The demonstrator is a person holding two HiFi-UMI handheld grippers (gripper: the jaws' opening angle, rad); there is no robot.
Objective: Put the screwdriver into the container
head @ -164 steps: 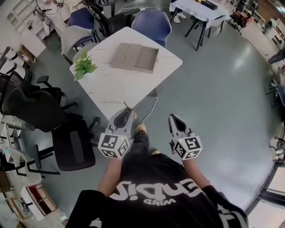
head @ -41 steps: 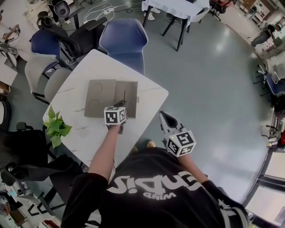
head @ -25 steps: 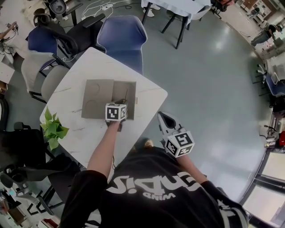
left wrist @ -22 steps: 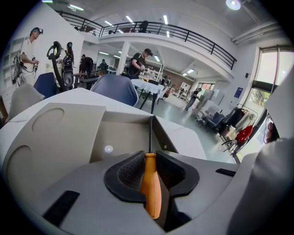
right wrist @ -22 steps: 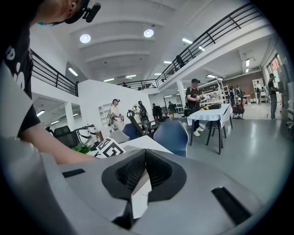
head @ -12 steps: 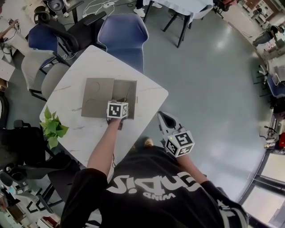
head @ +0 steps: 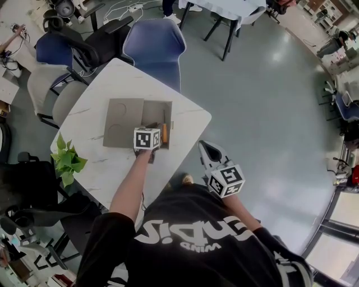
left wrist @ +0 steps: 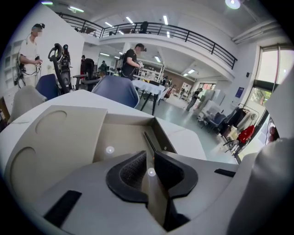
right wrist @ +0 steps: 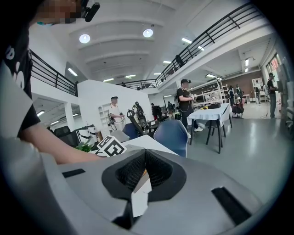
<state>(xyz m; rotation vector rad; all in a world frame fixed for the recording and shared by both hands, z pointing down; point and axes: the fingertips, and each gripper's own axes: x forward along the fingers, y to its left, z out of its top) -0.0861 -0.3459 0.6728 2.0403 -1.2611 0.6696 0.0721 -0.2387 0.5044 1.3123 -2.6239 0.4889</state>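
The container (head: 151, 112) is a flat grey box lying open on the white table (head: 188, 120), lid folded out to the left. The screwdriver (head: 164, 133), with an orange handle and thin dark shaft, lies loose in the box's right-hand tray. My left gripper (head: 153, 126) hovers over the tray's near edge, just left of the handle. In the left gripper view its jaws (left wrist: 148, 160) stand slightly apart and hold nothing, with the screwdriver's shaft (left wrist: 148, 140) on the tray floor beyond them. My right gripper (head: 205, 147) hangs off the table's near right edge, shut and empty.
A potted green plant (head: 67, 160) stands at the table's left corner. A blue chair (head: 154, 45) and a grey chair (head: 47, 89) sit along the far sides, with black office chairs at the left. Another table (head: 224, 8) stands farther back. People stand in the background.
The screwdriver, held upright in my left gripper before, now lies flat in the tray. The left jaws have parted. The right gripper has stayed put.
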